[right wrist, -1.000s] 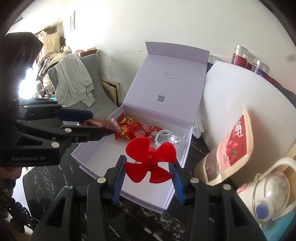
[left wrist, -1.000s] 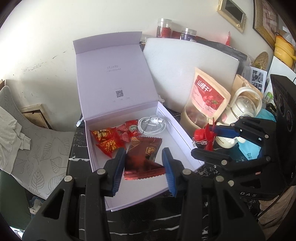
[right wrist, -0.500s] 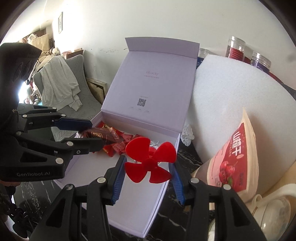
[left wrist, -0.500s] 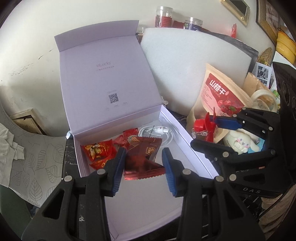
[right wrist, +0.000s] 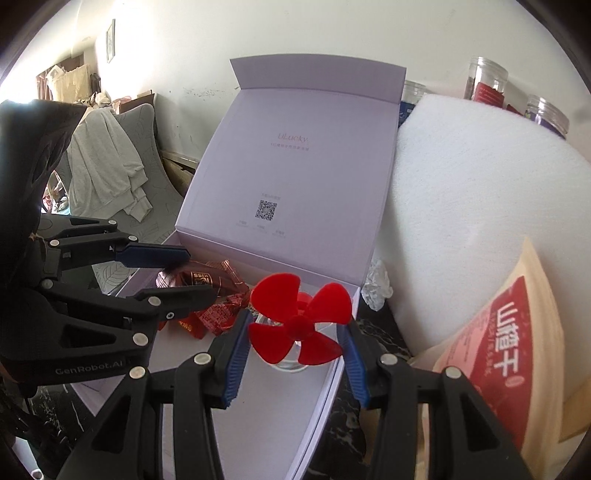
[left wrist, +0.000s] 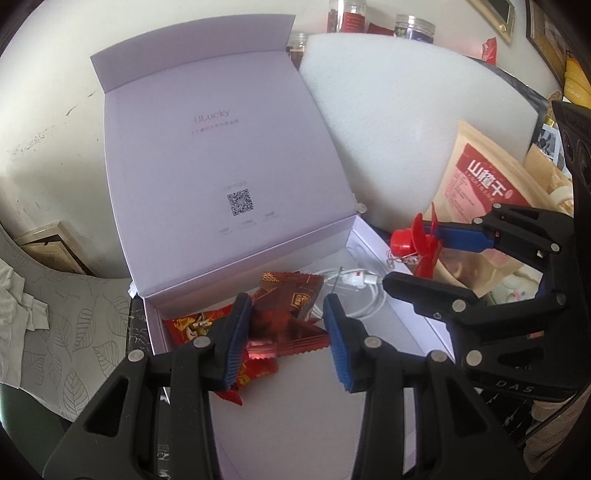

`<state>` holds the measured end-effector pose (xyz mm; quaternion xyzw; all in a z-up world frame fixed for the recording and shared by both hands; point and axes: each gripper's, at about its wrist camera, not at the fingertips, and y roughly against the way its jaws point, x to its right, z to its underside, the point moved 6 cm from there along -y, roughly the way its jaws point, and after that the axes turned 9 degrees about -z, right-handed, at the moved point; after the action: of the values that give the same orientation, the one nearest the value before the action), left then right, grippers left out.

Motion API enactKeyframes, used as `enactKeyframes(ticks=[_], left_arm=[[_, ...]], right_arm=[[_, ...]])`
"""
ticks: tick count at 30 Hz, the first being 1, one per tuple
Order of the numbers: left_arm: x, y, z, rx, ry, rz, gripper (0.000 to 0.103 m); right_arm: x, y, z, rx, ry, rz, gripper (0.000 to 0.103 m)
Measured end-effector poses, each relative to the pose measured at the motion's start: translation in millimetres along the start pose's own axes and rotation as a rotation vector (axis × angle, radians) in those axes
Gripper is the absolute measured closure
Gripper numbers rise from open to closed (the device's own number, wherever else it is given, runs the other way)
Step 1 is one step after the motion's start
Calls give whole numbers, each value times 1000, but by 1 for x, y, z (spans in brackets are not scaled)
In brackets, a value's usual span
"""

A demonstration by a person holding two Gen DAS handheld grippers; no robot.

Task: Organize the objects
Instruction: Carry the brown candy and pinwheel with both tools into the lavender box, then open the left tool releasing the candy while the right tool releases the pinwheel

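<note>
An open lilac box (left wrist: 388, 373) stands with its lid (left wrist: 221, 147) upright against the wall. Red candies (left wrist: 188, 325) and a coiled white cable (left wrist: 354, 291) lie at the back of the box. My left gripper (left wrist: 288, 328) is shut on a dark red snack packet (left wrist: 291, 306), held low over the candies; from the right wrist this gripper (right wrist: 195, 275) and packet (right wrist: 199, 277) show at the left. My right gripper (right wrist: 295, 339) is shut on a small red propeller fan (right wrist: 299, 325) above the box's right rim; the fan (left wrist: 417, 243) hangs beside the cable.
A white foam block (left wrist: 406, 129) leans behind the box's right side, with jars (left wrist: 410, 26) above it. A red-labelled snack pouch (left wrist: 480, 177) stands to the right. A grey chair (right wrist: 147, 122) with a pale garment (right wrist: 107, 162) is at the left. The tabletop (right wrist: 354, 424) is black marble.
Both grippers have moved forward and lower toward the box, which now looms larger. The packet and the fan stay gripped as before.
</note>
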<state>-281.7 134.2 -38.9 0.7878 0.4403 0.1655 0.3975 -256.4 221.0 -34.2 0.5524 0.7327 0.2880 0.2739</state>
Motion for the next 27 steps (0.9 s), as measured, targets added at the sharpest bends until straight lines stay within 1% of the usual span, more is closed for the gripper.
enactKeyframes(ticks=[6,12,14,17,21,25,27], left_arm=[[-8,-17,-1,-9,-7,-26,64],[-15,-31,0,-27,4,-27,64],[-17,-34,0,-25,7,-18,64],[-19,-40,2,-25,10,-12,64],[-19,-45,4,-26,-1,-36,65],[-22,-48,5,-39,4,-34,66],[-22,-50,6,-53,-6,-52,66]], right_arm=[[4,-20,-1,-26,-10,-1,56],[9,-37,-2,-44,-31,-19,56],[8,-43,-3,-53,-16,-39,56],[9,-49,-3,-64,-7,-39,56],[8,-56,-3,-76,6,-42,56],[9,-64,-3,-96,20,-44,56],[9,-69,-3,-111,28,-43,56]])
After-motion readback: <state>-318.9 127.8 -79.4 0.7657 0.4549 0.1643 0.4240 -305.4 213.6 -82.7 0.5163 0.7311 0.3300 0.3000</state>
